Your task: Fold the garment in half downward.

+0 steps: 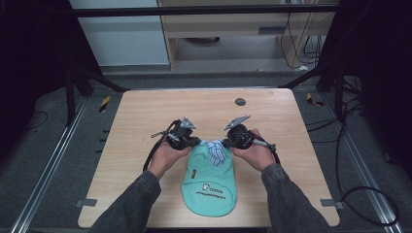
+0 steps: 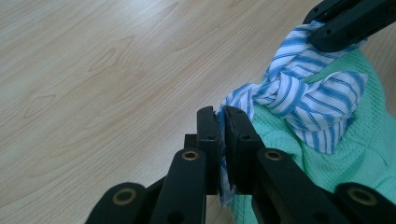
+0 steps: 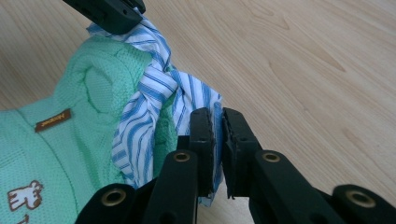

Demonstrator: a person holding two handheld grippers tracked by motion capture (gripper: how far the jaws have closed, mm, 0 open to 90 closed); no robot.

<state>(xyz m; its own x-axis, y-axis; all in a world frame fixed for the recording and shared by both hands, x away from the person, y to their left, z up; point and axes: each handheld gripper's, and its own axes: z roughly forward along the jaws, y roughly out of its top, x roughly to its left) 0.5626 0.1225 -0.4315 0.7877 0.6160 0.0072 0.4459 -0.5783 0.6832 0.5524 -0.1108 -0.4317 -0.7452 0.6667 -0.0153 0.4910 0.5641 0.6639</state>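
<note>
1. The left gripper (image 2: 220, 122) is clenched on one end of the blue-and-white striped tie (image 2: 299, 95) — a thin fold of the cloth is pinched flat between its two black pads.
2. The right gripper (image 3: 218, 122) is clamped the same way on the other end of the striped tie, with a strip of fabric showing between its jaws.
3. Between the two grips the tie is knotted once, and the knot sits against the far end of the mint-green knit garment (image 1: 210, 182).
4. In the high view the left gripper (image 1: 195, 142) and the right gripper (image 1: 224, 142) point toward each other, close together, each held in one hand of a person in grey sleeves.
5. The garment lies flat on the wooden tabletop (image 1: 141, 121) — near the middle of the near edge, its printed front facing up and a small brown label (image 3: 53, 120) on it near the knot.
6. A dark round disc (image 1: 240, 101) sits toward the tabletop's far edge, well apart from the garment.
</note>
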